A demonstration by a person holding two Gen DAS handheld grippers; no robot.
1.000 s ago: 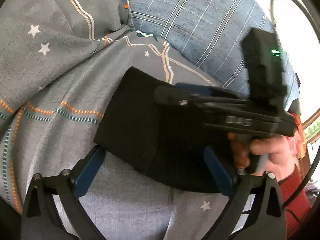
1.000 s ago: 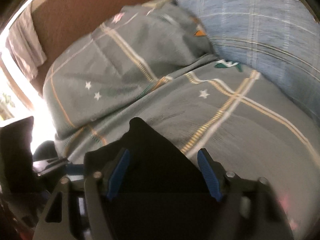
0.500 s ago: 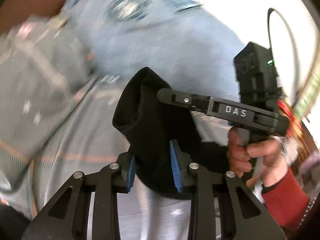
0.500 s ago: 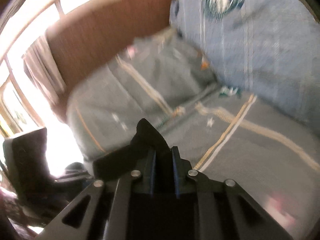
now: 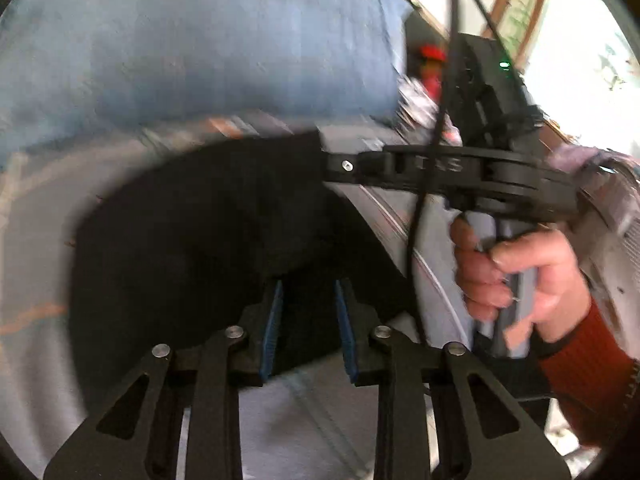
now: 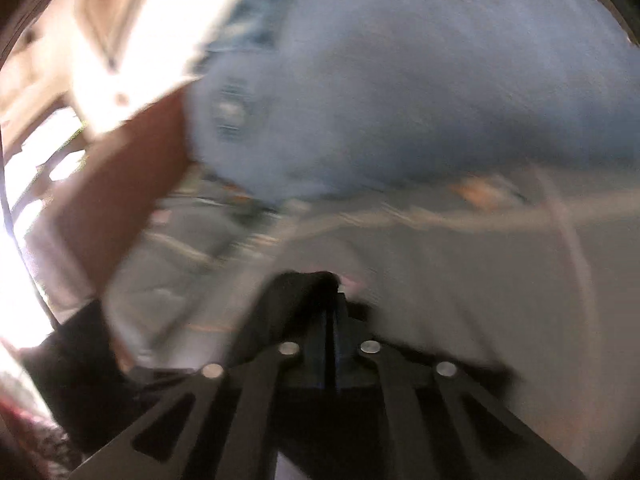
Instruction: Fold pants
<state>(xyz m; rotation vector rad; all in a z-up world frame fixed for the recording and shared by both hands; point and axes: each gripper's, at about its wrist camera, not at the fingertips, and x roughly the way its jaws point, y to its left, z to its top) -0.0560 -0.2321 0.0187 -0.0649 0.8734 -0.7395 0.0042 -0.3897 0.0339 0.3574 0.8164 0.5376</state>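
In the left wrist view, the left tool [image 5: 308, 322] is seen with its blue-padded fingers [image 5: 271, 326] drawn in on a fold of the black fabric pants [image 5: 200, 232], a narrow gap kept between the pads. The pants are spread over the grey patterned bed sheet [image 5: 32, 360] — edges blurred. Further right, the right tool [image 5: 348, 166] is held by a hand [image 5: 516, 276] in a red sleeve. In the right wrist view that tool [image 6: 330, 340] is clamped tight on the black pants. Beyond, a blue checked pillow [image 5: 200, 40] is seen.
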